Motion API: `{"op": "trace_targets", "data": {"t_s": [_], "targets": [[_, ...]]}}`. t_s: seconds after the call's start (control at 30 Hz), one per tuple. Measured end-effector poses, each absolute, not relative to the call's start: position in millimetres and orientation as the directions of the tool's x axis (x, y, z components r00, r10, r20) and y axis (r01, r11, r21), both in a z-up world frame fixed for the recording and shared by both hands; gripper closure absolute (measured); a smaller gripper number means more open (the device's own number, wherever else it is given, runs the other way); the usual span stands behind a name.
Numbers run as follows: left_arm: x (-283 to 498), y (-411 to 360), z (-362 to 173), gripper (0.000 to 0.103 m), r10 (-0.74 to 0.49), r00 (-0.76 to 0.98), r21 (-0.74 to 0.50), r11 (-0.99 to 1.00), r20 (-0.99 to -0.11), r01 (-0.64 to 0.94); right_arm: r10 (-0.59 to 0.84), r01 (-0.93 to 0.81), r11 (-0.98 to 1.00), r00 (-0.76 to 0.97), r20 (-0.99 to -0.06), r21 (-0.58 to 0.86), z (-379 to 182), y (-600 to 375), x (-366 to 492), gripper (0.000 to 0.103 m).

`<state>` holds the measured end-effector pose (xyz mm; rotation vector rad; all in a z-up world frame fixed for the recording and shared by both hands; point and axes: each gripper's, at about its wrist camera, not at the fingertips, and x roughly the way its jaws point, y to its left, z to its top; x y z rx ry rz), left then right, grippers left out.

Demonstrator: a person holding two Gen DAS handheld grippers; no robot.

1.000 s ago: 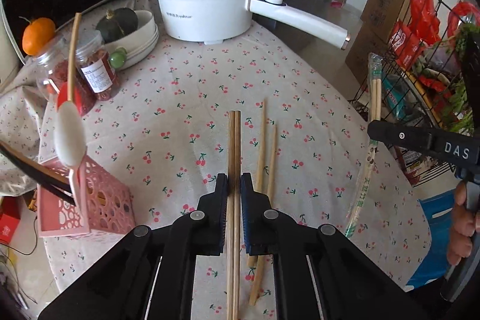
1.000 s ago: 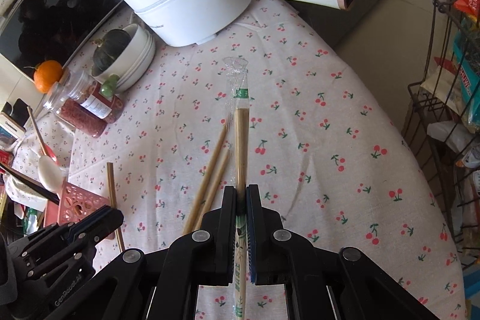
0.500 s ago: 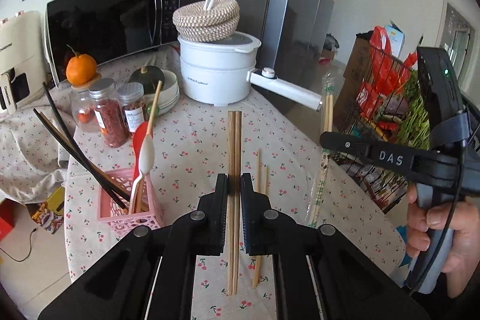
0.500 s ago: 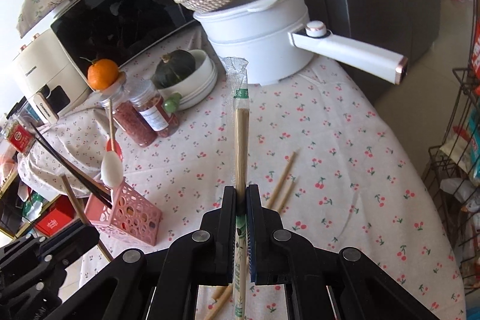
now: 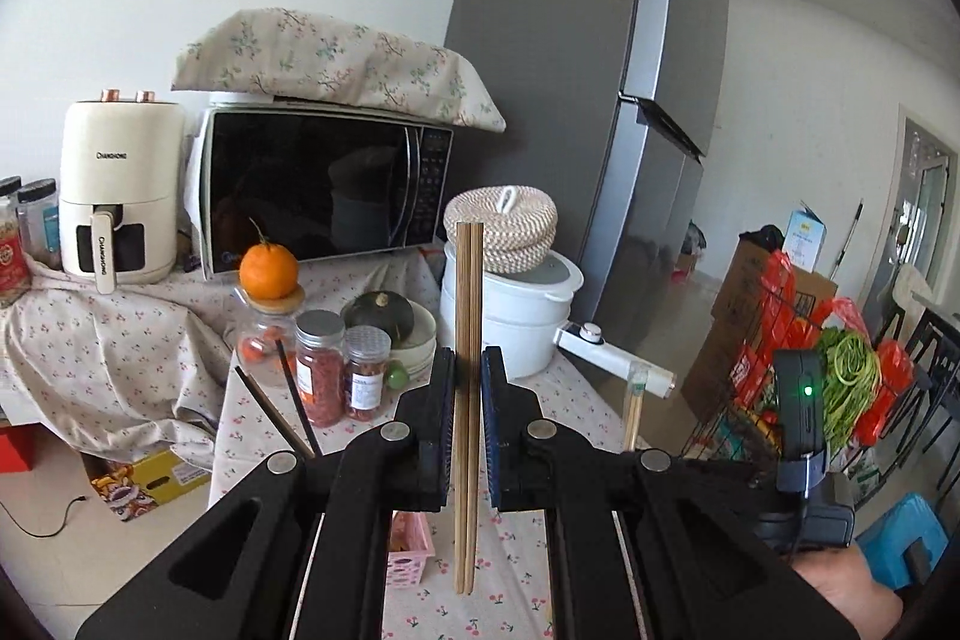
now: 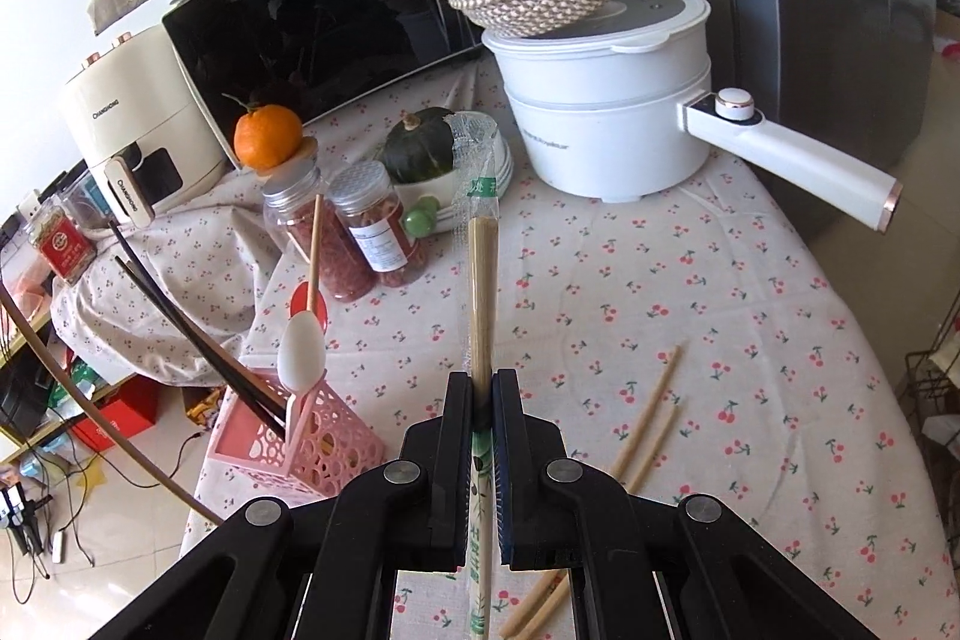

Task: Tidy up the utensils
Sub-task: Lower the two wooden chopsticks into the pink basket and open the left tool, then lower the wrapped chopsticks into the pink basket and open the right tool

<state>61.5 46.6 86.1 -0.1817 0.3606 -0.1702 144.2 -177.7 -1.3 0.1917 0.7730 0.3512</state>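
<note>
Holding bare chopsticks (image 5: 468,340) pinched in the left gripper (image 5: 467,370) and wrapped chopsticks (image 6: 482,280) in the right gripper (image 6: 480,388) — neither yet in the pink basket (image 6: 336,436), two loose chopsticks (image 6: 645,418) remaining on the table (image 6: 720,310).

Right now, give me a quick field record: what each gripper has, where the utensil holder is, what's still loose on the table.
left gripper: shut on bare wooden chopsticks, a pair
right gripper: shut on wrapped chopsticks, plastic sleeve still on
utensil holder: pink, at table edge, left in the right wrist view
holder contents: black chopsticks, white spoon
loose on tablecloth: two wooden chopsticks, right of the right gripper
</note>
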Motion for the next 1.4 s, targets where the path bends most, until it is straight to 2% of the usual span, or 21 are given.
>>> {"op": "trace_targets", "data": {"t_s": [0.17,0.3,0.47,0.63,0.77,0.83,0.9,1.1,1.27,1.4], "targets": [[76,66,82,0.095,-0.163,0.942,-0.222,0.97,-0.294,0.099,0.385,-0.252,0.922,0.659,-0.647,0.292,-3,-165,145,0.098],[88,76,72,0.095,-0.118,0.946,-0.202,0.978,-0.301,0.057,0.382,-0.256,0.924,0.656,-0.65,0.285,-5,-160,145,0.098],[105,80,52,0.094,-0.066,0.942,-0.143,0.99,-0.329,0.019,0.374,-0.246,0.927,0.658,-0.653,0.283,-7,-162,147,0.098],[116,77,32,0.094,-0.064,0.932,-0.112,0.993,-0.357,0.026,0.368,-0.239,0.929,0.667,-0.647,0.282,-8,-162,147,0.098],[120,73,23,0.092,-0.078,0.907,-0.109,0.993,-0.413,0.036,0.378,-0.252,0.925,0.688,-0.619,0.285,-5,-160,145,0.098],[120,73,18,0.075,-0.084,0.888,-0.113,0.993,-0.452,0.037,0.386,-0.26,0.921,0.704,-0.596,0.291,-3,-158,144,0.098],[116,74,14,0.036,-0.09,0.876,-0.12,0.992,-0.473,0.038,0.398,-0.269,0.915,0.717,-0.572,0.3,1,-155,143,0.098],[101,84,6,0.016,-0.085,0.837,-0.123,0.992,-0.541,0.022,0.422,-0.29,0.901,0.757,-0.499,0.323,11,-144,140,0.098],[90,92,-10,0.012,-0.052,0.777,-0.088,0.996,-0.627,-0.004,0.436,-0.303,0.89,0.781,-0.447,0.34,17,-127,139,0.098],[83,99,-22,0.002,-0.02,0.734,-0.057,0.998,-0.679,-0.026,0.446,-0.318,0.884,0.796,-0.409,0.343,19,-106,141,0.098]]}}
